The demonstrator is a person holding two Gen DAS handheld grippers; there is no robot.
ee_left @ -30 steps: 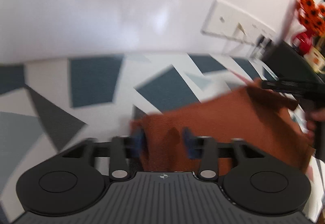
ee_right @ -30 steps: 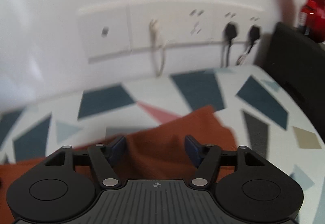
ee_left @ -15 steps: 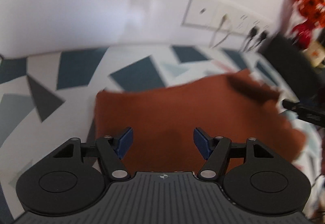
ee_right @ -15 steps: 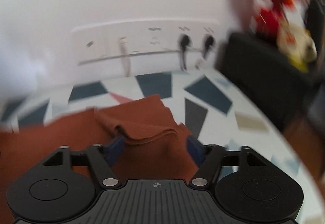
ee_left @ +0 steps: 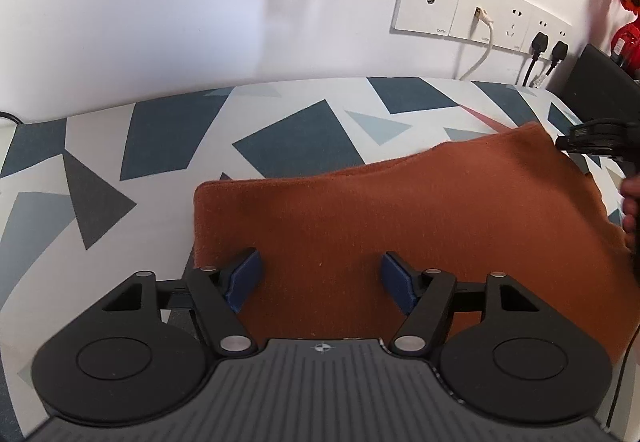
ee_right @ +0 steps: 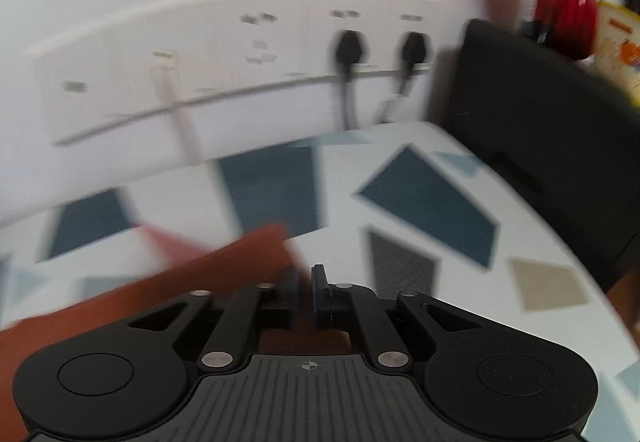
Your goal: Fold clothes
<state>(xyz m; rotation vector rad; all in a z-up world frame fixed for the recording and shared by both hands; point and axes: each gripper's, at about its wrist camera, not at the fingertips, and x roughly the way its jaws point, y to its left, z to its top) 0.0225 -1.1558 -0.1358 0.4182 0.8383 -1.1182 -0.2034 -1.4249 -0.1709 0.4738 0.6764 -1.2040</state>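
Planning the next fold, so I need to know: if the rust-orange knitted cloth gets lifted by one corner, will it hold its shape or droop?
The rust-orange knitted cloth will probably droop: it lies limp, its far edge wavy. Its fuzzy knit looks grippy rather than slippery. It seems light, since the right gripper is shut at one corner.
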